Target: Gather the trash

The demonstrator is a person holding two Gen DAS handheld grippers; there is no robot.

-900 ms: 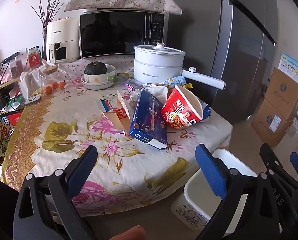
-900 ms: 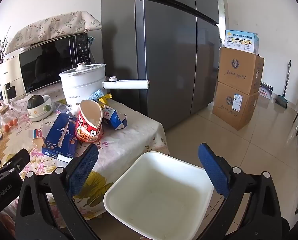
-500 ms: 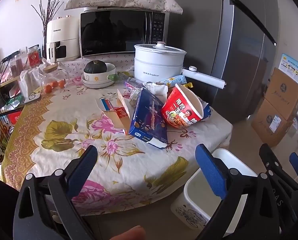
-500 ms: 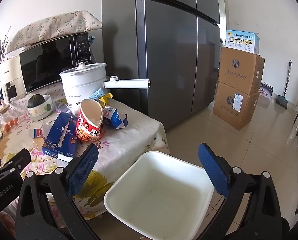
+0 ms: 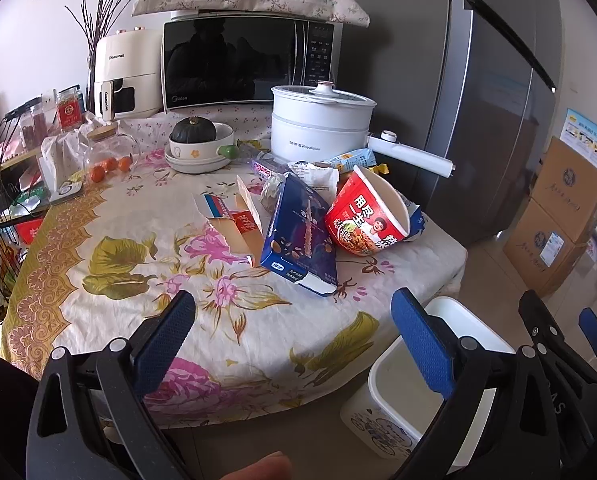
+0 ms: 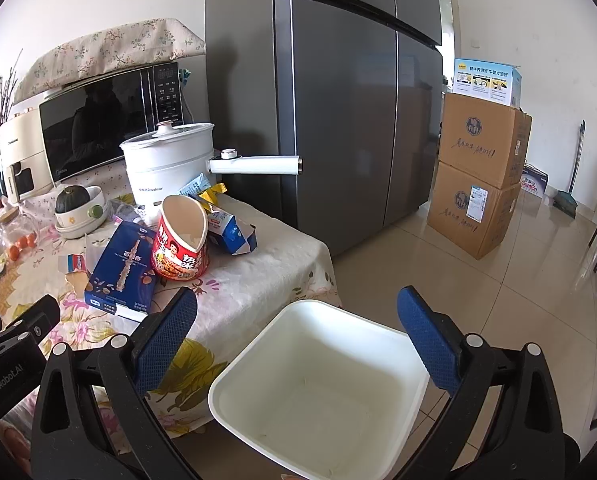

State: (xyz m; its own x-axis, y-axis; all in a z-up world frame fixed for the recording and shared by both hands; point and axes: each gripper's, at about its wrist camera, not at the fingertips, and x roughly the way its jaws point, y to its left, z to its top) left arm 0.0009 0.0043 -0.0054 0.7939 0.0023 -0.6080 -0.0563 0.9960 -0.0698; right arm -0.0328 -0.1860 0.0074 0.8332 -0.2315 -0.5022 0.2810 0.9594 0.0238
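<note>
From my left wrist view, my left gripper (image 5: 290, 328) hangs released over the bench (image 5: 110, 280); the blue box (image 5: 302, 236) and red cup (image 5: 368, 216) lie at twelve o'clock. From my right wrist view, my right gripper (image 6: 296, 328) is released above the white bin (image 6: 318, 392); stacked cartons (image 6: 478, 176) show at two o'clock only here.

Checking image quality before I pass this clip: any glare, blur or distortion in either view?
Left wrist view: sharp, with strong fisheye bending of the fridge, dark corners, and reflections in the microwave door. Right wrist view: sharp, daylit and evenly bright, with the bin rim near white but readable.
</note>
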